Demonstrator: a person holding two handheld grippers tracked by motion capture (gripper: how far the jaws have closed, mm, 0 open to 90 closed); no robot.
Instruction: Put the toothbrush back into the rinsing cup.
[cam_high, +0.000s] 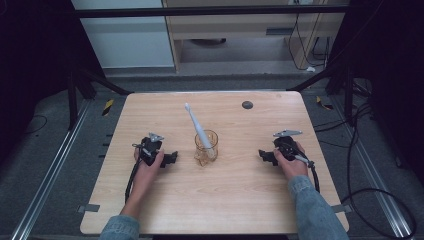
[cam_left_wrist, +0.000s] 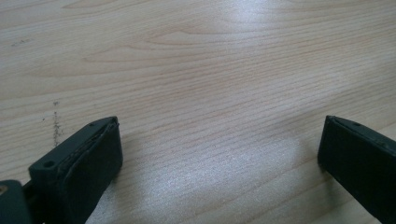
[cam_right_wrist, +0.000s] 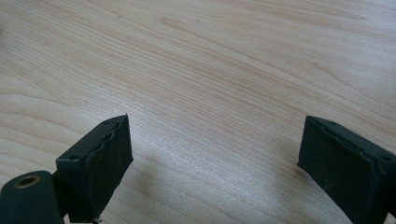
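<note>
We see a clear amber-tinted glass cup (cam_high: 206, 148) standing upright on the wooden table (cam_high: 235, 200), approx. midway btw. the left gripper (cam_high: 173, 158) and the right gripper (cam_high: 261, 154), just beside the left one's tips, a bit farther from the right. A white toothbrush (cam_high: 197, 125) leans in it, head up, tilted away from us. Both grippers rest low over the tabletop, jaws spread wide, nothing btw. them.

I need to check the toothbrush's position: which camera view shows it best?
The high view: the toothbrush stands tilted in the glass cup mid-table, between the two grippers. The left and right gripper views look down at bare table wood between open jaws.
</note>
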